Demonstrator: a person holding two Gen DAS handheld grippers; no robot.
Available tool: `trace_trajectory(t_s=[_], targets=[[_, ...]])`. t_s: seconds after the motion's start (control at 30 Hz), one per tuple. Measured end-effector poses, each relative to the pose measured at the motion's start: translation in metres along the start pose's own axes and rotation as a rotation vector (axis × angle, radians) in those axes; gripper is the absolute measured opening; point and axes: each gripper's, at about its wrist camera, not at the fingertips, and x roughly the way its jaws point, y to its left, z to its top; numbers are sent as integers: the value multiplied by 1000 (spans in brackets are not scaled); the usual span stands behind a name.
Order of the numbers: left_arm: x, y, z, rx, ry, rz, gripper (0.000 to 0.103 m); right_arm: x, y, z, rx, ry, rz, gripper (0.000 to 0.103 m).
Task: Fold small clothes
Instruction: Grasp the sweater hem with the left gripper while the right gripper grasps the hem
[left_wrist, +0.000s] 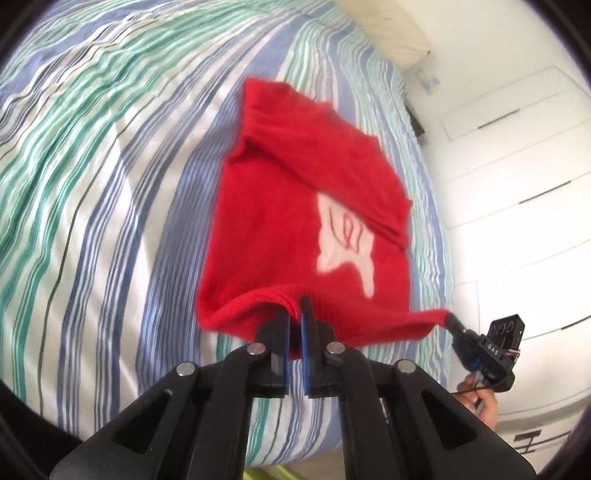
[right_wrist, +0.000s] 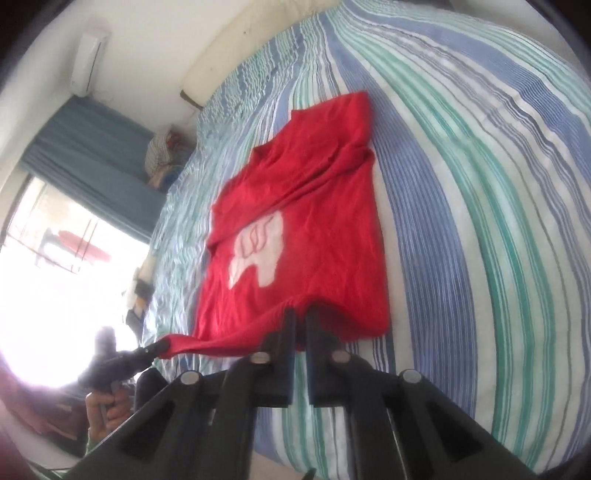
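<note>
A small red sweater (left_wrist: 295, 192) with a white and pink print (left_wrist: 347, 243) lies on a bed with a striped cover (left_wrist: 110, 184); one sleeve is folded across its chest. My left gripper (left_wrist: 295, 310) is shut on the ribbed bottom hem, which is lifted off the cover. The right gripper (left_wrist: 451, 318) pinches the same hem at its right corner, with a hand (left_wrist: 480, 402) behind it. In the right wrist view my right gripper (right_wrist: 302, 314) is shut on the hem of the sweater (right_wrist: 314, 206), and the left gripper (right_wrist: 162, 345) holds the far left corner.
White drawers and cupboard fronts (left_wrist: 517, 184) stand close to the bed's right side. A cream headboard (right_wrist: 236, 48) lies at the far end. Beyond the left side are a bright window (right_wrist: 55, 277), a blue curtain (right_wrist: 92, 166) and a bundle of clothes (right_wrist: 162, 155).
</note>
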Motion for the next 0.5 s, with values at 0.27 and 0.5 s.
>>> trace_trajectory(t_s=[0.27,0.5], targets=[[69,-13,117,-36,-77,59,2,51,8,113,-8,-145,-35,4],[110,-25,190,2,-84,144,3,101,15,188,-24,-148,-109,4]])
